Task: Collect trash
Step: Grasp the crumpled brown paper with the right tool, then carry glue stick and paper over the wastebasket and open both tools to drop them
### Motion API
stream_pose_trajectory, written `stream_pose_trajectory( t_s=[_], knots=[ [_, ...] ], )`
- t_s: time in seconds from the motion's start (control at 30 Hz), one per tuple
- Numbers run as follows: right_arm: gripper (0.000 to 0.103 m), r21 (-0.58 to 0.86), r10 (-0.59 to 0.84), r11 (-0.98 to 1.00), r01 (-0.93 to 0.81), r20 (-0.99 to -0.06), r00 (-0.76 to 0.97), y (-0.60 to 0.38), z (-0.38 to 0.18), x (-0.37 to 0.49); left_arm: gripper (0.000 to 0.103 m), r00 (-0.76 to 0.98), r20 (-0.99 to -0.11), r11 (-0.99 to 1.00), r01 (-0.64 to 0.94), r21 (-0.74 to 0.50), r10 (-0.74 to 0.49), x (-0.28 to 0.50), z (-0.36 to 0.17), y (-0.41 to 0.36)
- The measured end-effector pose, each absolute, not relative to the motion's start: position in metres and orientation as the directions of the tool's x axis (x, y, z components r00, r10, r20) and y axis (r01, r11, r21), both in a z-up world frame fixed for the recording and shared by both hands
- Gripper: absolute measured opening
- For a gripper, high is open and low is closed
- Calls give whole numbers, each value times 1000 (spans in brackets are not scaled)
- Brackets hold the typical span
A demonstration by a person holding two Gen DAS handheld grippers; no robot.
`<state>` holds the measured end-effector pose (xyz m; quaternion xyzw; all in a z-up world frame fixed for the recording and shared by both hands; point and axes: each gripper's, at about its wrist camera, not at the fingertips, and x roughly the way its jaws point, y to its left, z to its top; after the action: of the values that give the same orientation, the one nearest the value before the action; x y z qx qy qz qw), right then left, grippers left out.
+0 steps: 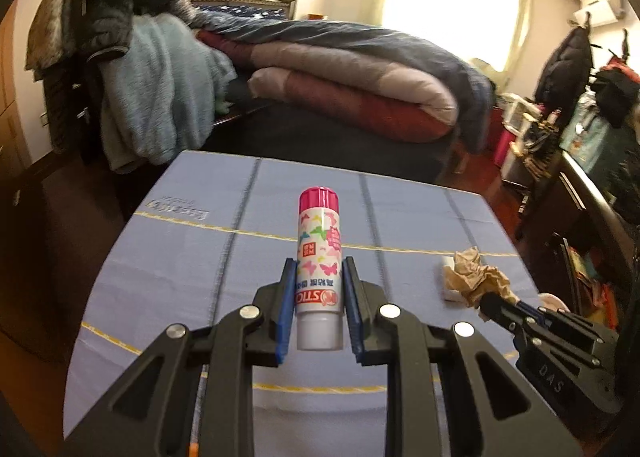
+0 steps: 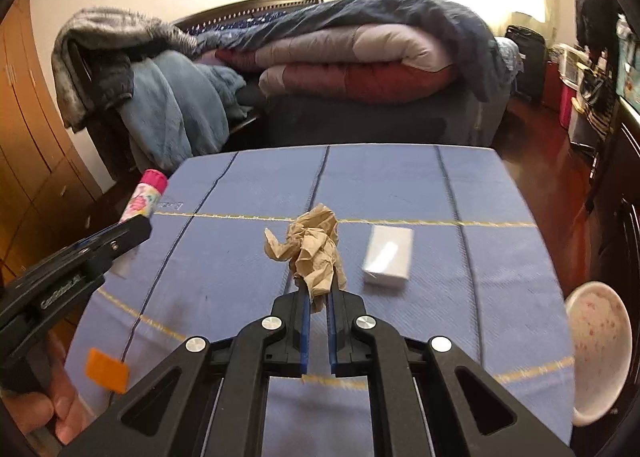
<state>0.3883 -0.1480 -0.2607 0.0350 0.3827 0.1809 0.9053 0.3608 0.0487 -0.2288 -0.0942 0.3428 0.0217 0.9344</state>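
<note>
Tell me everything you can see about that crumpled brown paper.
The crumpled brown paper is a thin, tan, kraft-like sheet, scrunched into a loose wad with a torn flap sticking out on one side. Its lower end is pinched between the blue-padded fingers of the right gripper, which is shut on it. It sits just above the blue tablecloth; whether it touches the cloth is unclear. A small white box lies beside it, apart.

My glue stick (image 1: pixel 319 257) label upside down, "STIC" in red plus Chinese characters too small to read, "DAS" on my right gripper (image 1: pixel 486 303) body, faint illegible print on the cloth (image 1: pixel 176 211), partial blurred lettering on my left gripper (image 2: pixel 140 223).
</note>
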Motion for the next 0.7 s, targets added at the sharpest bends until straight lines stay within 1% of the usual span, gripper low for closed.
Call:
stream_pose_trajectory(
  t_s=[0.37,0.7],
  knots=[
    [7,245,323,946,-213,-643,694,-219,-242,338,24,776,-615,986,58,-154,-142,337,-204,-25],
    [8,283,276,952,-120,-620,735,-279,-236,313,24,764,-594,967,217,-132,-252,321,-190,-100]
  ],
)
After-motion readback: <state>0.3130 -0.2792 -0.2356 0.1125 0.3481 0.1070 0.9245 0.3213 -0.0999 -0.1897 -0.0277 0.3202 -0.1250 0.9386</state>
